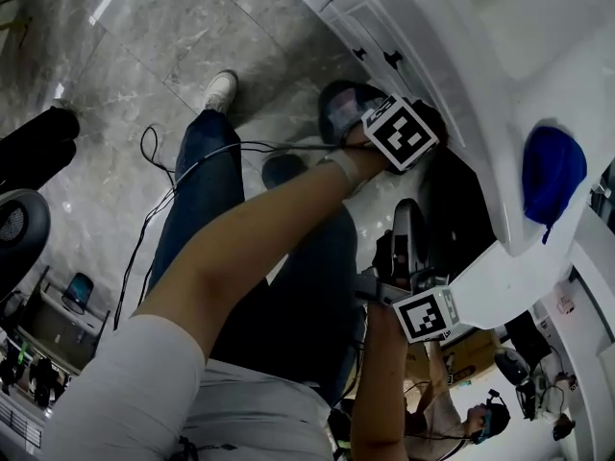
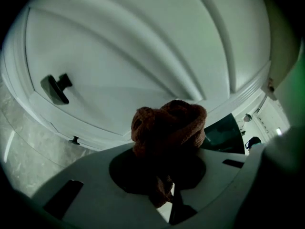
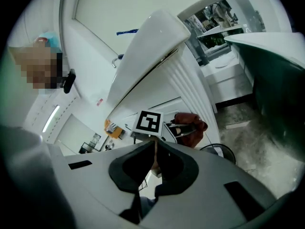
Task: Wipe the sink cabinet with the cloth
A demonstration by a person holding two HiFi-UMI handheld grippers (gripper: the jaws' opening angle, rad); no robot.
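My left gripper (image 2: pixel 167 144) is shut on a bunched reddish-brown cloth (image 2: pixel 169 124). It holds the cloth up close to the white cabinet door (image 2: pixel 133 66), right of the door's black handle (image 2: pixel 55 88). In the head view the left gripper (image 1: pixel 399 133) is at the cabinet front (image 1: pixel 432 36), at the end of an outstretched arm; the cloth is hidden there. The right gripper (image 1: pixel 423 307) hangs lower, near the cabinet's rounded corner. Its jaws (image 3: pixel 155 149) are shut with nothing between them. The right gripper view shows the left gripper's marker cube (image 3: pixel 148 122) and the cloth (image 3: pixel 191 123) beyond.
A blue object (image 1: pixel 553 171) lies on the white top above the cabinet. The person's legs and a black cable (image 1: pixel 159 190) cross the grey marble floor (image 1: pixel 125 56). Dark equipment (image 1: pixel 34 147) stands at the left. Another person (image 1: pixel 480 416) is at the lower right.
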